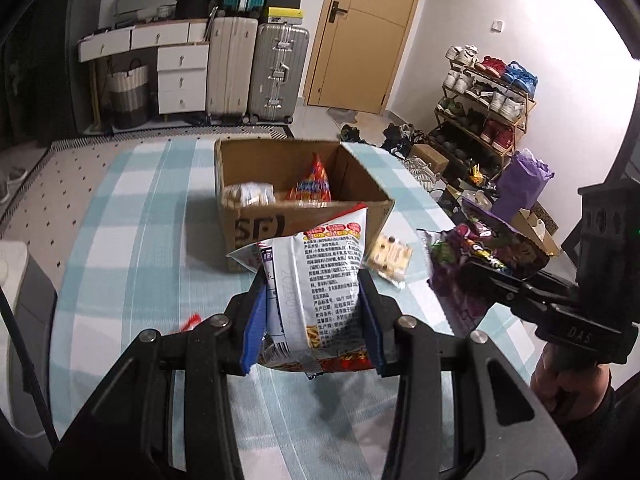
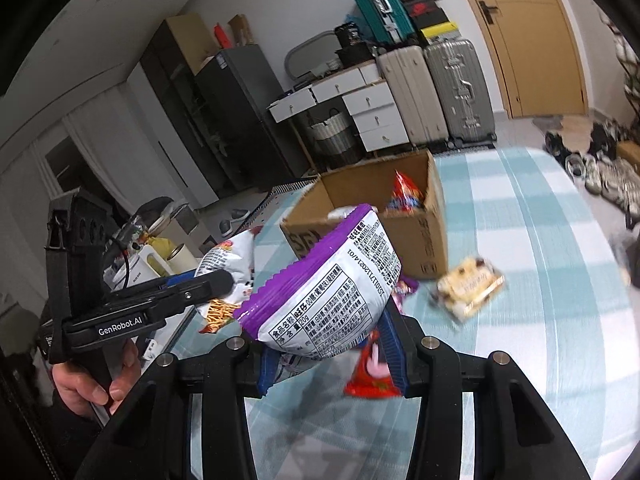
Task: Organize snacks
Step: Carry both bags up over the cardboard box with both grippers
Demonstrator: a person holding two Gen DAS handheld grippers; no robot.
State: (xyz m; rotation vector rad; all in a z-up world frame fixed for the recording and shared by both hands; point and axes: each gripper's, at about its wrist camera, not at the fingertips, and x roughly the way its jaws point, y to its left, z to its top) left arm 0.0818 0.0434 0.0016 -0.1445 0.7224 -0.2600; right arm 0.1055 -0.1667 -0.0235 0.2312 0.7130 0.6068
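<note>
My left gripper [image 1: 314, 312] is shut on a white and red snack bag [image 1: 316, 276], held above the checked tablecloth. That bag [image 2: 228, 268] shows at the left of the right wrist view, in the left gripper [image 2: 216, 280]. My right gripper [image 2: 328, 344] is shut on a purple and white snack bag [image 2: 328, 292], also lifted. In the left wrist view the purple bag [image 1: 476, 256] hangs at the right, clamped by the right gripper [image 1: 486, 270]. An open cardboard box [image 1: 296, 184] stands just beyond, with a red snack bag [image 1: 314, 182] and a pale packet [image 1: 248, 194] inside.
A cream packet [image 2: 468, 286] lies on the tablecloth [image 2: 520, 240] right of the box [image 2: 424, 248]. A red packet [image 2: 372, 372] lies under my right gripper. A hand [image 2: 88, 380] grips the left handle. Suitcases [image 1: 256, 68], drawers and a shoe rack [image 1: 488, 100] stand beyond the table.
</note>
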